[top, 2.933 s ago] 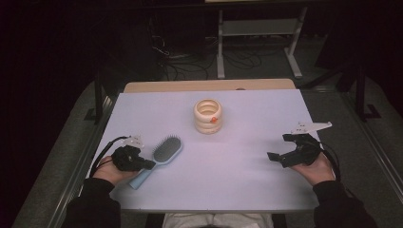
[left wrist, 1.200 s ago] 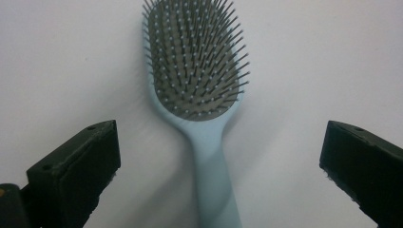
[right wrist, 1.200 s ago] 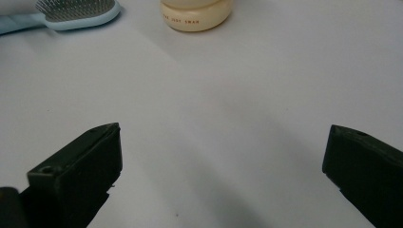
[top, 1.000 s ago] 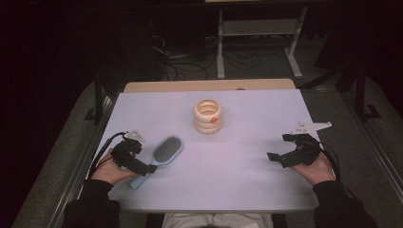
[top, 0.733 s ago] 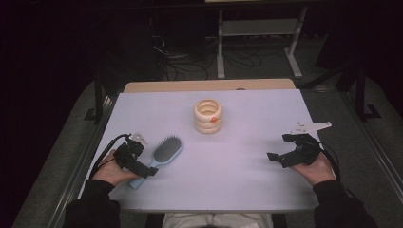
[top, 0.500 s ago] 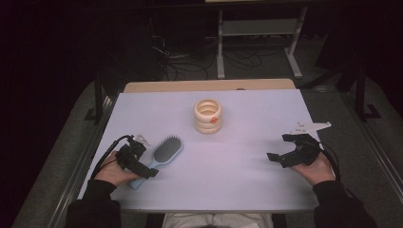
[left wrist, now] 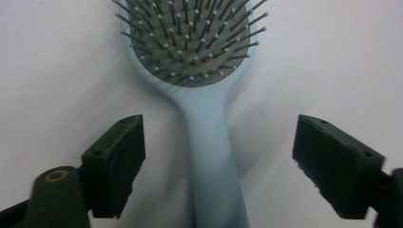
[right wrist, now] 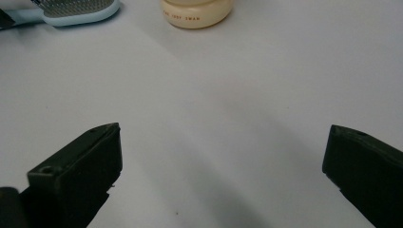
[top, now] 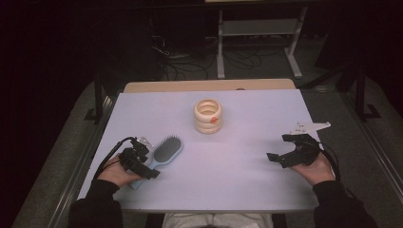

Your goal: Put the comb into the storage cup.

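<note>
We count 1 hairbrush (top: 164, 152), 1 cream ringed container (top: 208, 116) beyond the hairbrush, and 2 grippers on 1 table (top: 247, 123).

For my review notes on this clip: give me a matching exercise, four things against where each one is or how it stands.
1. brush
2. ringed pot
3. left gripper
4. right gripper

a. open over bare table
b. jaws astride a handle, not pressing, just been closing
c. mid-table, far side
d. lying bristles up, near the left edge

Pairs: 1-d, 2-c, 3-b, 4-a
</note>
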`<action>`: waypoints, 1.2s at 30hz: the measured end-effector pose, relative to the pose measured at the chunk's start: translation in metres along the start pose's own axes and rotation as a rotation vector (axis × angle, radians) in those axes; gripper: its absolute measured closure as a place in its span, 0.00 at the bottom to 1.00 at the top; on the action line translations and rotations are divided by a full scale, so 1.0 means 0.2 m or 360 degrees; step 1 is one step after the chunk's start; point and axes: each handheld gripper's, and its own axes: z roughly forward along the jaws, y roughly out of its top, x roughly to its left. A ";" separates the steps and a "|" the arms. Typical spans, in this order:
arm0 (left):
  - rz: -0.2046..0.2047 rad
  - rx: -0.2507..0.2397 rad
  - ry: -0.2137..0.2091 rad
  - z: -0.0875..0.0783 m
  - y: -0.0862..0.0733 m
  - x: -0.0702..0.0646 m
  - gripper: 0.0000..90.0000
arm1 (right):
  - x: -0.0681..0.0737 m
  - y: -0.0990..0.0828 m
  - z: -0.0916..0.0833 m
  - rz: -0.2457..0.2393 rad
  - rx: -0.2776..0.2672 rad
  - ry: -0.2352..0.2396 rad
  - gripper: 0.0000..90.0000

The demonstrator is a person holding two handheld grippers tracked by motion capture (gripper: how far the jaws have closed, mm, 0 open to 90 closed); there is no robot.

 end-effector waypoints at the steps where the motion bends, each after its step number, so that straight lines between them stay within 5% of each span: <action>1: 0.0002 0.0005 0.0000 0.00 0.00 0.00 0.29 | 0.00 0.00 0.00 -0.0001 0.0000 0.0000 0.00; 6: -0.0007 0.0030 -0.0003 0.01 0.00 0.00 0.48 | 0.00 0.00 0.00 0.0000 0.0002 0.0001 0.00; 14: 0.0005 0.0047 0.0036 0.03 0.01 0.01 0.55 | 0.00 0.00 0.00 -0.0004 -0.0002 -0.0003 0.00; 20: -0.0008 0.0032 0.0040 0.03 0.02 0.02 0.71 | 0.00 0.00 0.00 -0.0004 0.0000 -0.0002 0.00; 26: -0.0009 0.0044 0.0090 0.02 0.01 0.03 0.77 | 0.00 0.00 0.00 -0.0004 -0.0002 -0.0007 0.00; 36: 0.0010 -0.0010 0.0074 0.01 0.00 0.05 0.78 | 0.00 0.00 0.00 -0.0004 -0.0006 -0.0008 0.00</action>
